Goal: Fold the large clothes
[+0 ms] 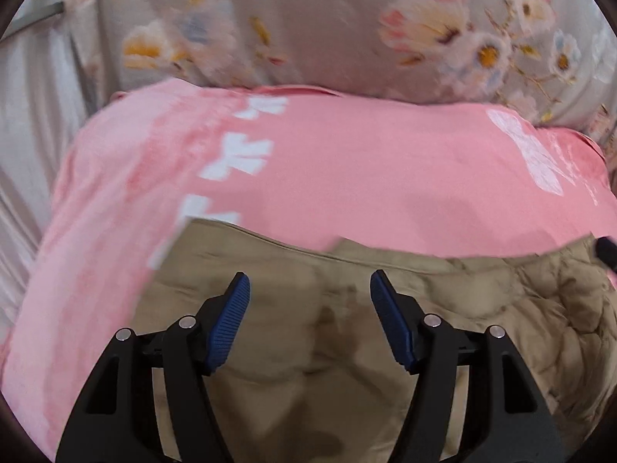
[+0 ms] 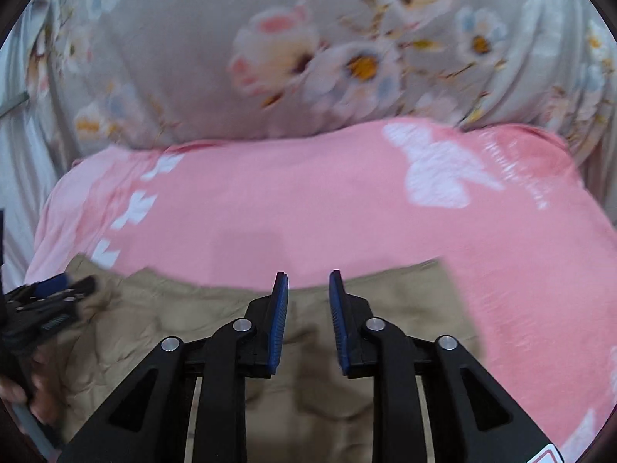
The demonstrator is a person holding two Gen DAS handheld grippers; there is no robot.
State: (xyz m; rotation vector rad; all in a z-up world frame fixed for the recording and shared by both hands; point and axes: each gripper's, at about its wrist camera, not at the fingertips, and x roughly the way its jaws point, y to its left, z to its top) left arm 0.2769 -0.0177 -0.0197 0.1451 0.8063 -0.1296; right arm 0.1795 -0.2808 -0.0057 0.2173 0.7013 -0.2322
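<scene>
Hovering empty, the left tongs (image 1: 310, 283) gape wide and the right tongs (image 2: 307, 281) stand narrowly parted above the tan quilted garment (image 1: 347, 347), spread flat on the pink blanket (image 1: 347, 173), probably ready for folding

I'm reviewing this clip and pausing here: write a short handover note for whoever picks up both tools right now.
Left tool: open, nothing between its fingers, above the tan jacket.
Right tool: a narrow gap between its fingers, nothing in it, over the jacket's far edge.
Things: the tan quilted jacket lies on the pink blanket, with a flowered bedsheet beyond it.
Done: the jacket looks at least partly folded, with a straight far edge; how many folds I cannot tell.
Left: check the shape, likely finish folding and smooth it flat.
</scene>
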